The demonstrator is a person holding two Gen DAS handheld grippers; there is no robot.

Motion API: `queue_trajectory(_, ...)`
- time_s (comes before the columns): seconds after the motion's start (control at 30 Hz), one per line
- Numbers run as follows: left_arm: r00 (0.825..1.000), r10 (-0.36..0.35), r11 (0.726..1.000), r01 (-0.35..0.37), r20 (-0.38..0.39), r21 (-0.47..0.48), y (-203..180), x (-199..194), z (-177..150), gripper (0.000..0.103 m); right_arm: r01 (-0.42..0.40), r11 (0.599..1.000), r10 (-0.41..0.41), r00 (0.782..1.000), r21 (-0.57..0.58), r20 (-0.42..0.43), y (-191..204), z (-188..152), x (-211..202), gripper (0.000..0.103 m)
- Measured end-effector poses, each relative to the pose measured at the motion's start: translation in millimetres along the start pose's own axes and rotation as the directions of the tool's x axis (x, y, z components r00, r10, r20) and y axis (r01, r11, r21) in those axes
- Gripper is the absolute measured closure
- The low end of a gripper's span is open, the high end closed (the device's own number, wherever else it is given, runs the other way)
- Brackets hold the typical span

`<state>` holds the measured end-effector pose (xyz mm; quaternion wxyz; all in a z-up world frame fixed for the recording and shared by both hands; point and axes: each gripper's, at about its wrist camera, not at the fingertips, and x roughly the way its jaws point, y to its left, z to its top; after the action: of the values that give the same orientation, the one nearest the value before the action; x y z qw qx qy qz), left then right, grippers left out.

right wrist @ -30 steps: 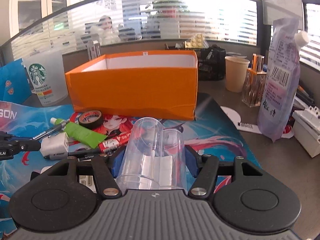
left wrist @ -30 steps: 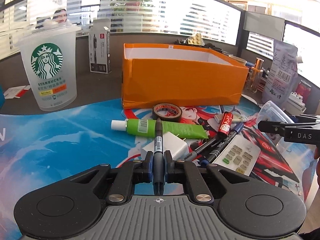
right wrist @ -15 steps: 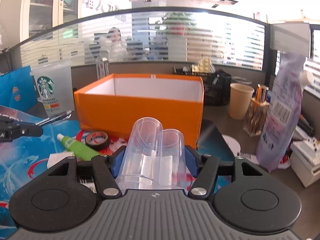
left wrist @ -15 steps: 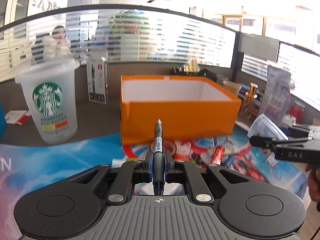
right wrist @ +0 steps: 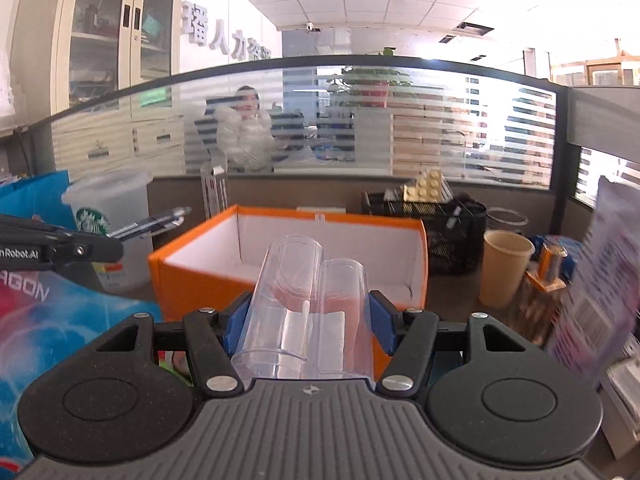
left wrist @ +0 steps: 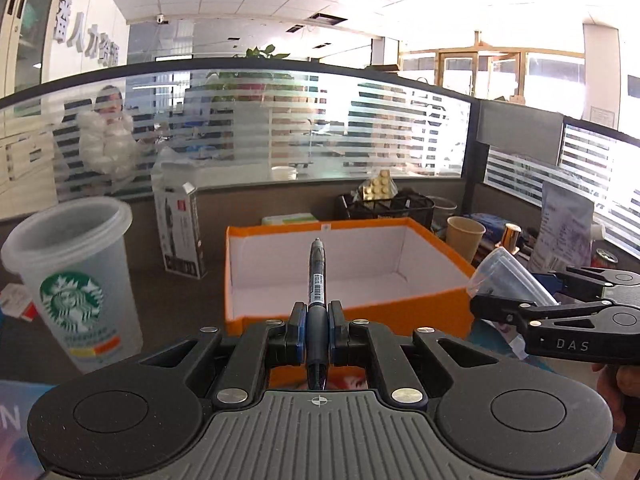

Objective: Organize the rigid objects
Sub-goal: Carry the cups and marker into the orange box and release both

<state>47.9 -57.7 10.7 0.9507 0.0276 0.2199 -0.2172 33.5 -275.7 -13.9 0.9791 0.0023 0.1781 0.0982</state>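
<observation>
Above the open orange box (left wrist: pixel 348 312), pinched upright-forward in the left gripper (left wrist: pixel 317 330): dark pen (left wrist: pixel 317 280), tip aimed at the far wall; beside it, right gripper (right wrist: pixel 308 320) clamping clear cups (right wrist: pixel 304 300), mouths toward the box

Left gripper (left wrist: pixel 317 326): raised, level, fingers clamped on a pen (left wrist: pixel 317 280). Right gripper (right wrist: pixel 308 322): raised alongside, seemingly level, fingers pinching clear cups (right wrist: pixel 308 304).

Starbucks cup (left wrist: pixel 76 280) — paper cup (right wrist: pixel 505 268)
</observation>
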Motion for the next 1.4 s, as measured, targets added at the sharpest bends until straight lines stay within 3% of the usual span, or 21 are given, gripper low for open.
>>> queue_trajectory(0.23, 1.0, 0.004, 1.0, -0.004, -0.011, 0.023, -2.3, 36.3, 35.5, 0.094, -0.01, 1.0, 0.01, 1.0, 0.011, 0.005, -12.9, 37.4, 34.8, 0.045)
queue_trajectory(0.37, 0.999, 0.013, 1.0, -0.012, -0.043, 0.015, 0.6, 73.3, 50.8, 0.094, -0.025, 0.999, 0.026, 0.999, 0.034, -0.04, -24.7, 58.7, 68.8, 0.045)
queue_trajectory(0.7, 0.98, 0.037, 0.998, -0.047, -0.197, -0.05, 15.3, 157.5, 31.5, 0.094, -0.012, 1.0, 0.013, 0.978, 0.006, -0.206, -26.2, 51.0, 146.4, 0.045)
queue_trajectory(1.4, 0.968, 0.058, 0.998, -0.065, -0.244, -0.02, 10.1, 189.6, 35.0, 0.094, -0.006, 1.0, 0.005, 0.891, -0.002, -0.453, -29.0, 38.8, 203.8, 0.044)
